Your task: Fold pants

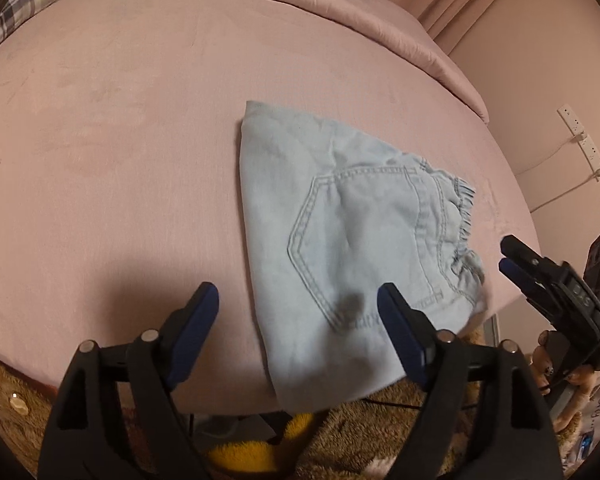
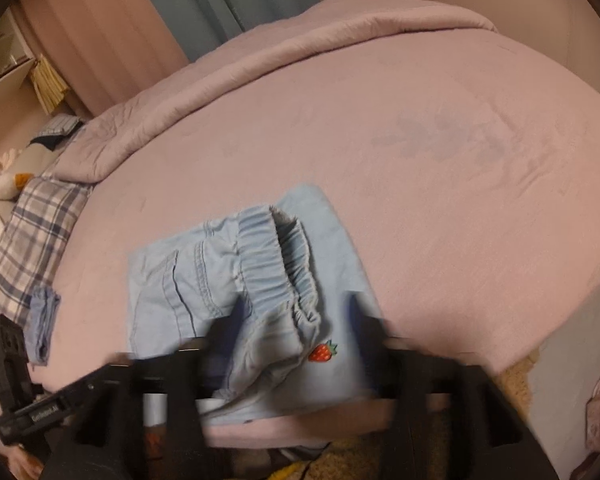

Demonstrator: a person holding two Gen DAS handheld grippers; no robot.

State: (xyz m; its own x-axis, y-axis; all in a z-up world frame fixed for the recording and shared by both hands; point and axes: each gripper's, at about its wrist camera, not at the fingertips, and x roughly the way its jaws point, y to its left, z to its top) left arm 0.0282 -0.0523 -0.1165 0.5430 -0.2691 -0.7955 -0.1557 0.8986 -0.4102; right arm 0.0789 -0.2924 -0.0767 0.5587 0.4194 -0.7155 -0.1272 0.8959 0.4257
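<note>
Light blue denim pants (image 1: 352,248) lie folded in a compact stack near the front edge of the pink bed (image 1: 120,152). A back pocket faces up and the elastic waistband is at the right. My left gripper (image 1: 296,308) is open and empty, hovering over the stack's near left corner. My right gripper (image 1: 504,254) shows at the right edge of the left wrist view. In the right wrist view the pants (image 2: 244,288) show the gathered waistband and a strawberry patch (image 2: 322,352). My right gripper (image 2: 300,312) is blurred, open, its fingers astride the waistband end.
A pink quilt (image 1: 260,4) is bunched along the bed's far side. A plaid pillow (image 2: 28,232) and a small blue folded cloth (image 2: 44,320) lie at the left. A brown fuzzy rug (image 1: 360,432) lies below the bed edge. A power strip (image 1: 580,140) hangs on the wall.
</note>
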